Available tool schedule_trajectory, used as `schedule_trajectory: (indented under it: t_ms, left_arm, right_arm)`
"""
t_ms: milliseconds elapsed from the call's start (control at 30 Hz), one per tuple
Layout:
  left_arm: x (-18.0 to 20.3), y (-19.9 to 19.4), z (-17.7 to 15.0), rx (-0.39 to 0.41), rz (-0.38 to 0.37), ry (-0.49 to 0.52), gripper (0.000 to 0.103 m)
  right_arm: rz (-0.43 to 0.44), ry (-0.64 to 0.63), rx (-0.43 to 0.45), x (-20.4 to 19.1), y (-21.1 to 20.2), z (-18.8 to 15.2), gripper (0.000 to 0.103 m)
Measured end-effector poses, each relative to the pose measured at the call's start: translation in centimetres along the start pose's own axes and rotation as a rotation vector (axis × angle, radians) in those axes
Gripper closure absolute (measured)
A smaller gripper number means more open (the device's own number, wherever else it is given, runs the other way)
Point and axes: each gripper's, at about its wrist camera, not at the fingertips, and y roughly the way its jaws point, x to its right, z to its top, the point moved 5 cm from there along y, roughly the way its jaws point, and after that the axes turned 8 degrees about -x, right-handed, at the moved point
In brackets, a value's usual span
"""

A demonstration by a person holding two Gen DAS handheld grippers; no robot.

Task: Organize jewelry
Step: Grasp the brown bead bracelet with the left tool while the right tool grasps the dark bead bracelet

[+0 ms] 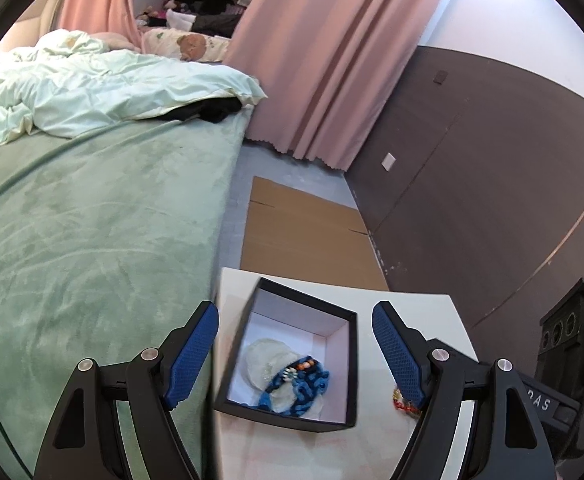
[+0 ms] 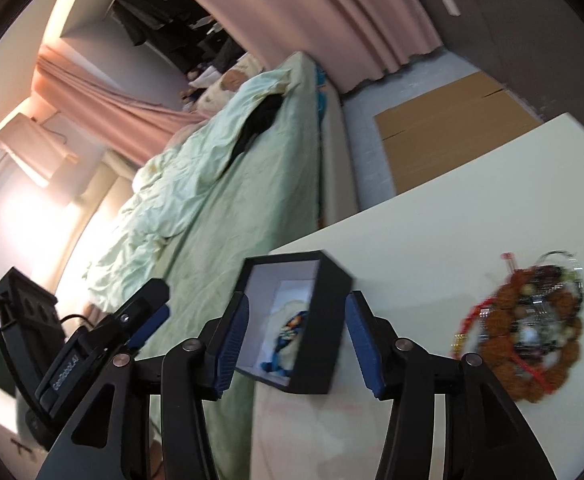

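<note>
On the white table point(image 2: 432, 200), the black box point(image 2: 324, 320) is being straddled by the spread right gripper point(image 2: 296, 344); the left gripper point(image 1: 296, 352) is being held apart, empty; the bead pile point(image 2: 528, 328), judged light and limp, is best pinched by a strand.

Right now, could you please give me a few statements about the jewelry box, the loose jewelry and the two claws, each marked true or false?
1. The black box is open, with blue beads inside. True.
2. The left claw is shut on the blue beads. False: it is open, its fingers either side of the box, holding nothing.
3. A pile of brown bead bracelets lies on the white table, outside the box. True.
4. The right claw is shut and empty. False: it is open, its fingers flanking the box.
5. The box sits on the green bed. False: it rests on the table beside the bed.
</note>
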Motion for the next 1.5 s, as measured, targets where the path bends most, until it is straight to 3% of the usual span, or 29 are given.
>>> schedule_trajectory:
  t_ms: [400, 900, 1200, 1500]
  left_arm:
    - [4.5, 0.3, -2.3, -0.034, -0.067, 0.092, 0.023]
    - [10.5, 1.6, -5.9, -0.089, -0.182, 0.229, 0.023]
    - [13.9, 4.1, -8.5, -0.163, -0.224, 0.300, 0.042]
    - [13.6, 7.4, -9.2, -0.227, -0.220, 0.253, 0.055]
  right_arm:
    - [-0.141, 0.030, 0.072, 3.6, -5.5, -0.4, 0.052]
    - [-0.182, 0.200, 0.069, 10.1, -9.7, -1.8, 0.052]
    - [-0.153, 0.304, 0.059, 13.1, -9.6, -1.9, 0.053]
    - [-0.159, 0.367, -0.014, 15.5, -6.2, -0.5, 0.068]
